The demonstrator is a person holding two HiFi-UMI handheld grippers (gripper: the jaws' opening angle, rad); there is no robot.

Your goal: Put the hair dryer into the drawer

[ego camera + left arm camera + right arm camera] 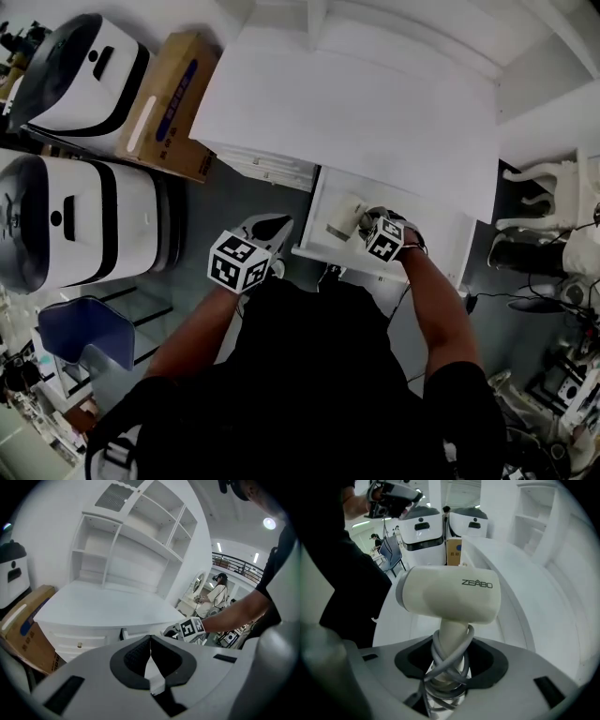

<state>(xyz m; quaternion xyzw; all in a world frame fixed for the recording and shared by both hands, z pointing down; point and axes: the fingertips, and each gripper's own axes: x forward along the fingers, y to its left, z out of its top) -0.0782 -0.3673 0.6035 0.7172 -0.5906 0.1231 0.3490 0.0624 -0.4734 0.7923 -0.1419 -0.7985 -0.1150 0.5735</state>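
A cream hair dryer (345, 217) (450, 595) with its grey cord wound round the handle hangs over the open white drawer (433, 236) at the desk's right side. My right gripper (364, 225) (449, 667) is shut on the corded handle and points steeply down into the drawer. The dryer's barrel lies crosswise beyond the jaws. My left gripper (275, 228) (150, 640) hovers left of the drawer's front edge, its pads meeting at the tips with nothing between them. In the left gripper view the right gripper's marker cube (193, 629) shows beside the desk.
The white desk top (356, 112) (103, 604) carries a shelf hutch (136, 541) at the back. A cardboard box (173, 103) (23, 630) leans against its left side. Two white-and-black machines (84, 70) (75, 220) and a blue chair (80, 333) stand left; a white chair (553, 192) stands right.
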